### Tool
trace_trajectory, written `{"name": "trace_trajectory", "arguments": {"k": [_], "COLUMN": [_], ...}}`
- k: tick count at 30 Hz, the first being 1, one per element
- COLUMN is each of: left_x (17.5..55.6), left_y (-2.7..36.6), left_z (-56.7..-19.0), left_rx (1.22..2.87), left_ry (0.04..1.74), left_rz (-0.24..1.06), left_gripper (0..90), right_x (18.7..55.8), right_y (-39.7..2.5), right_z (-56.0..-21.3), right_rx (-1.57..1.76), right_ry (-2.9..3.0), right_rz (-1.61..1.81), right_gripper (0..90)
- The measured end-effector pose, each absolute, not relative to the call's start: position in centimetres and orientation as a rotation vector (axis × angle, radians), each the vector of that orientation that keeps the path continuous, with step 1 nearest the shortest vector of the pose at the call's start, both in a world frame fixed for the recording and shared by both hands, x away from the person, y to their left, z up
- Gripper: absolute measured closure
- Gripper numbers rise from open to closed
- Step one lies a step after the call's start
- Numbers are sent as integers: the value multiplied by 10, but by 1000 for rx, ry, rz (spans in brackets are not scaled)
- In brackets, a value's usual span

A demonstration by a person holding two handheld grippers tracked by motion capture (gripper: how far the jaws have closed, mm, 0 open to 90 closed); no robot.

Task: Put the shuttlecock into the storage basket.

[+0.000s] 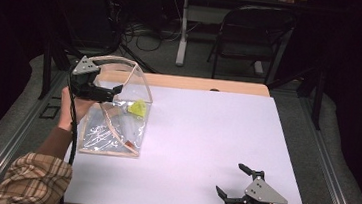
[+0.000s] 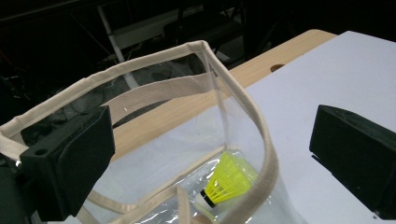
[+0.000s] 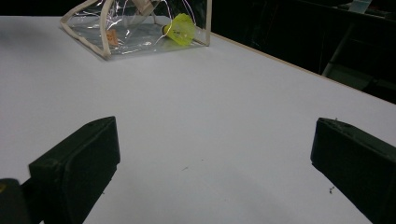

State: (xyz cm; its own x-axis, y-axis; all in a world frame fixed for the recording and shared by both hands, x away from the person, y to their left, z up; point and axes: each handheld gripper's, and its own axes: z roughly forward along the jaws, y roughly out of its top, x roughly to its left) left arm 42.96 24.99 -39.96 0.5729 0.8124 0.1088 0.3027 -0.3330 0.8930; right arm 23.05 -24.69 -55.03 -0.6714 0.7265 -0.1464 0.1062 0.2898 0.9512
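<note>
Clear bag (image 1: 114,120), beige trim, yellow shuttlecock (image 1: 138,109) inside | both grippers gaping, empty

Left gripper (image 1: 100,93) raised, right gripper (image 1: 228,180) low, jaws apart.

Lab or recording studio setup, not a home. White-topped work table (image 1: 199,149) with a wooden edge, fenced by metal frame rails (image 1: 331,161) on grey carpet. Black curtains (image 1: 359,59) close off both sides. Behind: tangled cables (image 1: 145,33) on the floor, a black folding chair (image 1: 251,33), and a second desk's white leg (image 1: 182,32).
</note>
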Motion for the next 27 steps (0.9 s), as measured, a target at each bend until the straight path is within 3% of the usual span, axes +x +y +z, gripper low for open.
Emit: {"name": "trace_trajectory", "arguments": {"k": [27], "left_x": [384], "left_y": [242], "left_z": [-404], "left_rx": [1872], "left_ry": [834], "left_rz": [727], "left_gripper": [3], "right_x": [231], "right_y": [-242], "right_z": [-549], "right_rx": [726], "right_ry": [1992], "right_rz": [1399], "right_gripper": [8]}}
